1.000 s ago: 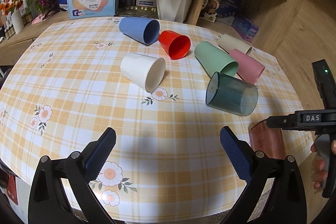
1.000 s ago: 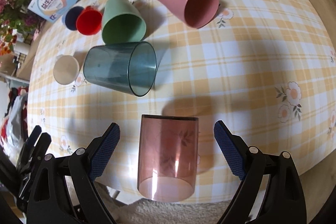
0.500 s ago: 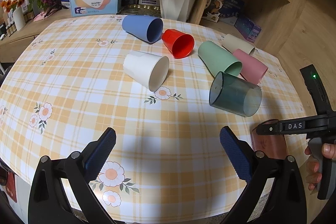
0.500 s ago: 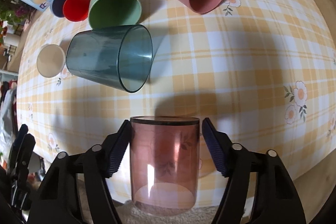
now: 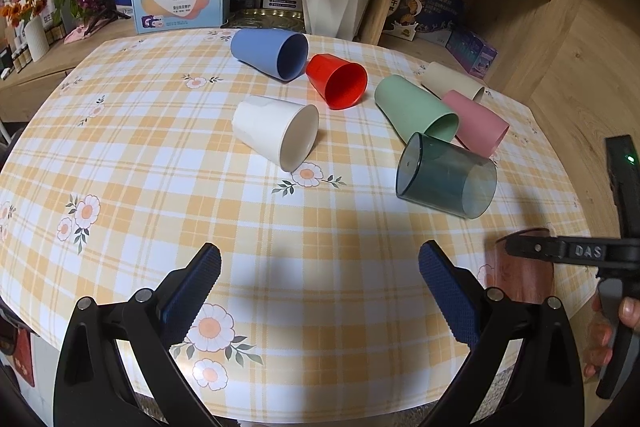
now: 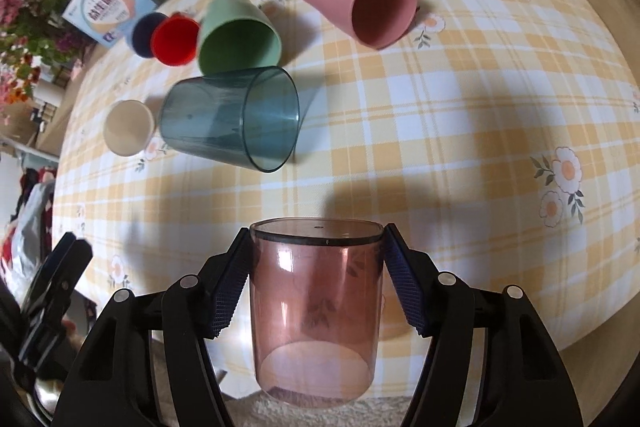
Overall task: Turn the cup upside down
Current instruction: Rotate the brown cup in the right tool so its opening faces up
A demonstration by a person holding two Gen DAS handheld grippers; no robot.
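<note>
In the left wrist view the left gripper (image 5: 320, 285) hangs at six o'clock with its blue pads spread wide and nothing between them, above the checked, flower-printed table (image 5: 132, 163). Going left to right across the cloth, all lying on their sides: a white cup (image 5: 276, 131) near the centre, a blue cup (image 5: 270, 53) at twelve o'clock, a red cup (image 5: 338, 85) touching it, a green cup (image 5: 416, 113), a dark teal clear cup (image 5: 446, 181) at three o'clock just in front of the green one, then a pink cup (image 5: 476, 121) and a beige cup (image 5: 452, 81) behind it. At four o'clock, near the table's edge, sits the brown clear cup (image 5: 516, 279), partly hidden by the right gripper's black body. In the right wrist view the right gripper (image 6: 316, 281) at six o'clock is clamped on this brown clear cup (image 6: 316, 311), one pad pressed against each side near its closed base, the open mouth facing the camera.
</note>
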